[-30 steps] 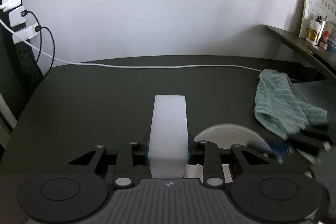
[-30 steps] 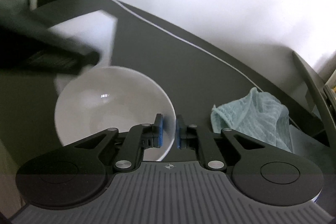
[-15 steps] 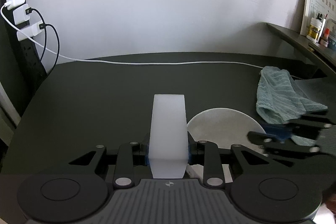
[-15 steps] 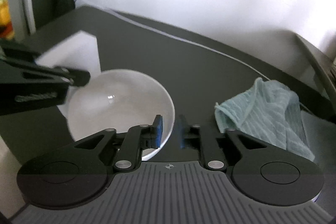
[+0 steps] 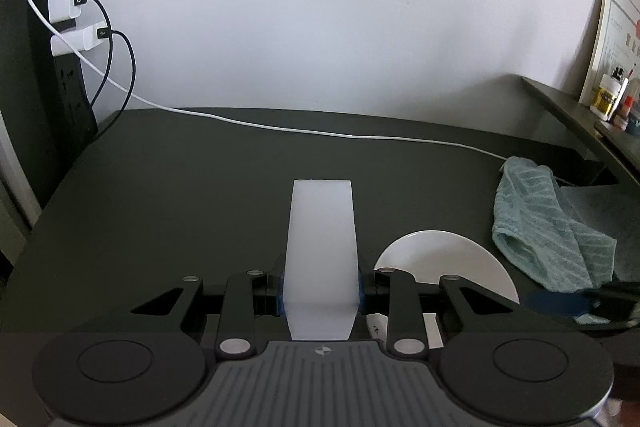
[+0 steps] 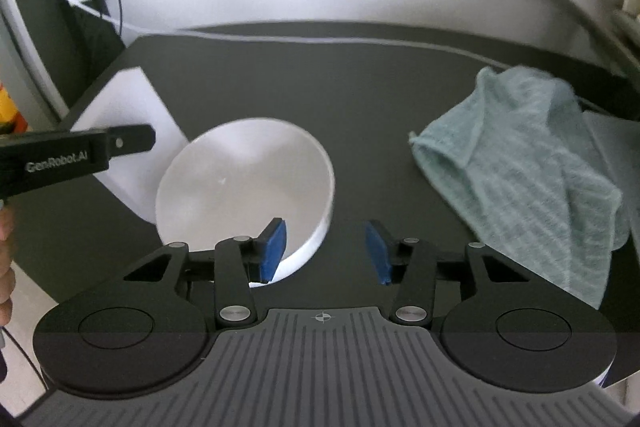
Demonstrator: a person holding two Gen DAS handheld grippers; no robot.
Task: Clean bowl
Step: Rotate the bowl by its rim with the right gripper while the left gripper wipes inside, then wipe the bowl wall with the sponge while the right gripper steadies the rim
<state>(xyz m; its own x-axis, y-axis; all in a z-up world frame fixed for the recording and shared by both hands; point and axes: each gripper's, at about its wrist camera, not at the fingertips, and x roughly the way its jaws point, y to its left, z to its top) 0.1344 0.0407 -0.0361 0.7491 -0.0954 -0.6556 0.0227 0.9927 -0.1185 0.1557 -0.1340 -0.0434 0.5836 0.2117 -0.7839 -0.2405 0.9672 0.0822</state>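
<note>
Left wrist view: the left gripper (image 5: 321, 287) is clamped on a white block (image 5: 321, 251), apparently a sponge, which juts forward over the dark table (image 5: 192, 187). The white bowl (image 5: 444, 259) sits on the table just right of the fingers, partly hidden behind them. Judging by this, the wiping tool is in hand and the bowl is not yet steadied. The blue pad of the right gripper (image 5: 560, 301) shows at the right edge, near the bowl's rim.

Right wrist view: the right gripper (image 6: 326, 251) has its jaws wide apart and empty; its left pad (image 6: 274, 247) hangs over the bowl's (image 6: 244, 187) near rim, the other pad outside it. The next move probably calls for closing on that rim to hold the bowl, then bringing the block into the hollow. The left gripper (image 6: 132, 141) hovers beside the bowl's far left edge with the white block (image 6: 124, 107) beyond it.

Around: a teal cloth (image 6: 524, 163) lies crumpled to the right, clear of the bowl, and 1 white cable (image 6: 320, 39) runs along the table's back edge. Neither blocks the bowl.
</note>
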